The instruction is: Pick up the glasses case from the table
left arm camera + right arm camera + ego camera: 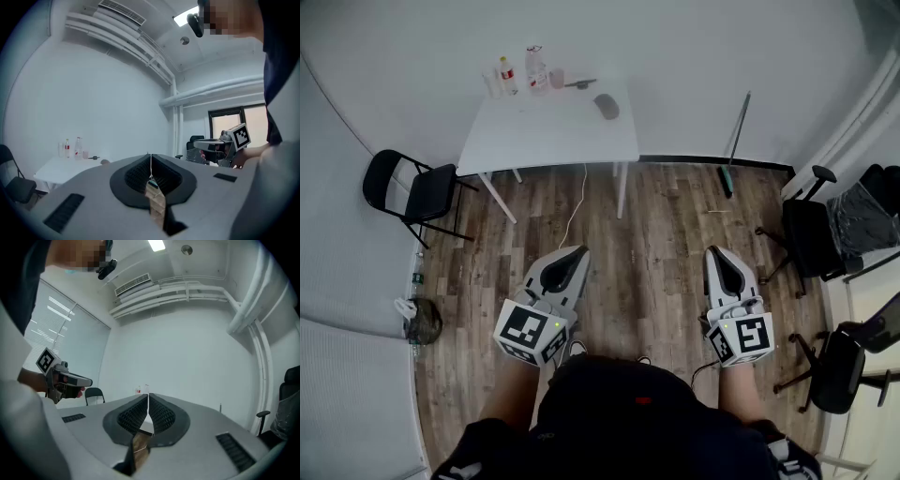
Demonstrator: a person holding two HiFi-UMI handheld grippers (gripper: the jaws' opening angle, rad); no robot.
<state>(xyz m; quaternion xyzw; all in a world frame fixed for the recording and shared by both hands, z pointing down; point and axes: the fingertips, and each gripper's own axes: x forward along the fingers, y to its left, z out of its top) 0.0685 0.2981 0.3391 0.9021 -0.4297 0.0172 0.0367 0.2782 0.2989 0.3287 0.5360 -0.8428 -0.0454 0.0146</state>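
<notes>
Glasses case (607, 106) on table (546, 141), well apart from right tool (719, 252)

No print is legible; the red labels (508, 76) on the bottles (534, 67) are too small to read

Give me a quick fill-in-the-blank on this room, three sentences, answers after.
1. In the head view, the glasses case lies on the white table to the ____ of the bottles.
2. The left gripper and the right gripper both have their jaws ____.
3. The folding chair beside the table is coloured ____.
Missing words: right; shut; black.
</notes>
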